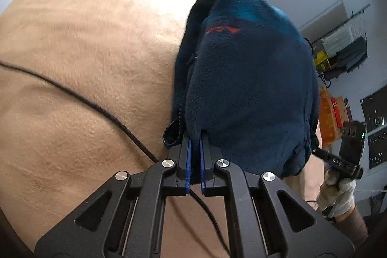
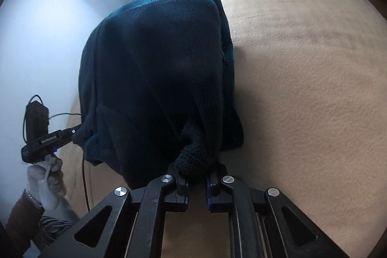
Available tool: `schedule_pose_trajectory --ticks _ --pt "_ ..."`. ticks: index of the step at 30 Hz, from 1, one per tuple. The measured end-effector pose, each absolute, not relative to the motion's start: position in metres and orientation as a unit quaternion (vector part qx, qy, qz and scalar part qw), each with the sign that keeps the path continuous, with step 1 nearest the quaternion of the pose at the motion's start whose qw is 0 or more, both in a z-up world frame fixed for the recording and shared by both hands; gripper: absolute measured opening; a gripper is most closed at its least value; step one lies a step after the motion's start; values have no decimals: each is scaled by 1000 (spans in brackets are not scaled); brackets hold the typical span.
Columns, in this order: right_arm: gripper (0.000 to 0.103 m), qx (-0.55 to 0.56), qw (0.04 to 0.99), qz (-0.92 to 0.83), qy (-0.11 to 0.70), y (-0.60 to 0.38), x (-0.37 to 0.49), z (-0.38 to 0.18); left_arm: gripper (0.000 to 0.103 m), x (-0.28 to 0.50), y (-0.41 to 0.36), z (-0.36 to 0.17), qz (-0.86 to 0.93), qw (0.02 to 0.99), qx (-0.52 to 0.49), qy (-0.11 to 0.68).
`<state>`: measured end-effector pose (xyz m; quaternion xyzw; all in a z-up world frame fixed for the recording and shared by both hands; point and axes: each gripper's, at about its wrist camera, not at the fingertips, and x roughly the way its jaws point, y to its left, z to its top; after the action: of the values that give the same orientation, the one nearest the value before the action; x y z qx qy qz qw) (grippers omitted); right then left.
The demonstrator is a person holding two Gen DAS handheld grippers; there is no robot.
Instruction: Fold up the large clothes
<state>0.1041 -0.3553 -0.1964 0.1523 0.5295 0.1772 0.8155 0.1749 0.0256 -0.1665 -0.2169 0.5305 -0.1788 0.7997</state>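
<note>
**Fleece held up over the blanket by both grippers**

The left gripper [image 1: 195, 140] had its jaws nearly together, clamped on an edge of the fleece [image 1: 244, 79] right beside the zipper [image 1: 174, 131]. The cloth ran forward and up from the blue pads [image 1: 189, 156], filling the middle of the left wrist view. An orange logo [image 1: 223, 30] showed on the fleece, farther from the jaws, toward its teal top.

The right gripper [image 2: 197, 174] was likewise clamped on the fleece [image 2: 154, 69]: a bunched dark fold sat between its jaws, which stood slightly apart around the wad. From there the cloth rose ahead of the fingers as one broad, shadowed mass.

The fleece hung above the tan blanket [image 1: 92, 45], lifted off it along the gripped edge; whether its far end touched the blanket could not be told. A black cable [image 1: 72, 94] lay across the blanket, left of the fleece. Each wrist view caught the other gloved hand [image 2: 46, 183] at the fleece's outer side.
</note>
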Motion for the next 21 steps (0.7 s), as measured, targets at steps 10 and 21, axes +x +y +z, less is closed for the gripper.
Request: schedule_pose_trajectory --ticks 10,21 --pt "35 83 876 169 444 -372 94 -87 43 195 61 -103 -217 816 -246 477" --pt "34 6 860 313 402 -211 159 -86 44 310 90 -128 -215 773 -379 461"
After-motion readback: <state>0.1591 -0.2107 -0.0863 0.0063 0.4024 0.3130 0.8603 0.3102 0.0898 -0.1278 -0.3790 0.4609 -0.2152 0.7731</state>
